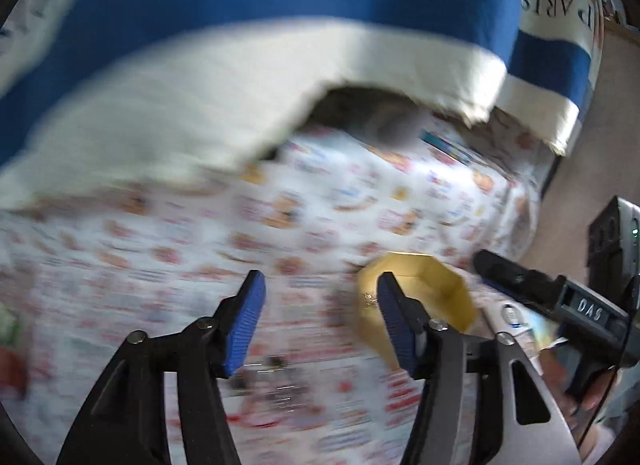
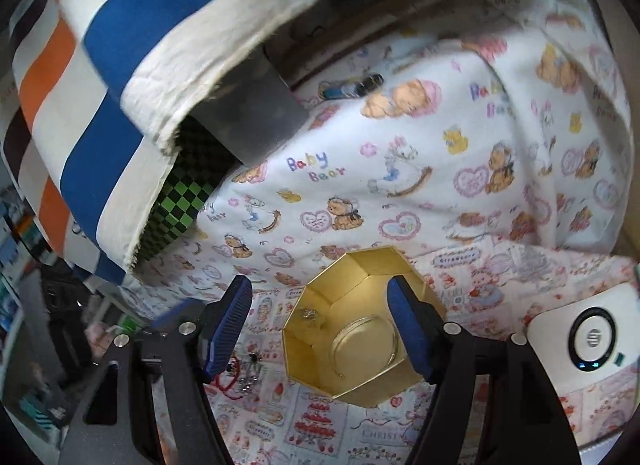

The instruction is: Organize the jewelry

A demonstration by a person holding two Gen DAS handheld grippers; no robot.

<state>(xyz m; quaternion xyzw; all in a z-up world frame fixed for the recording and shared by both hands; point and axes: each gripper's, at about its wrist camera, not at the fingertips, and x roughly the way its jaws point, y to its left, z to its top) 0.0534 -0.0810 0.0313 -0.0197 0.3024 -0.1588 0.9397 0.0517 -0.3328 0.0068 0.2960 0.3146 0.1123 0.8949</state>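
An open gold octagonal box (image 2: pixel 372 265) sits on the printed cloth. Inside it lie a clear bangle (image 2: pixel 366 341) and a small glittery piece (image 2: pixel 310 315). My right gripper (image 2: pixel 319 285) hovers open over the box, its blue pads empty, the right pad over the box's right side. Loose jewelry with a red cord (image 2: pixel 240 377) lies on the cloth left of the box. The left wrist view is blurred. In it, my left gripper (image 1: pixel 320 281) stands open and empty, with the box (image 1: pixel 432 277) behind its right pad and the loose jewelry (image 1: pixel 276 369) below. A black finger (image 1: pixel 516 275) of the right gripper shows at the right.
A striped blue, white and orange cushion (image 2: pixel 120 77) overhangs at the upper left, with a green-and-black checkered thing (image 2: pixel 180 201) and a grey block (image 2: pixel 256 117) under it. A bear-print blanket (image 2: pixel 400 169) rises behind the box. A white device with a round display (image 2: pixel 592 339) sits at the right.
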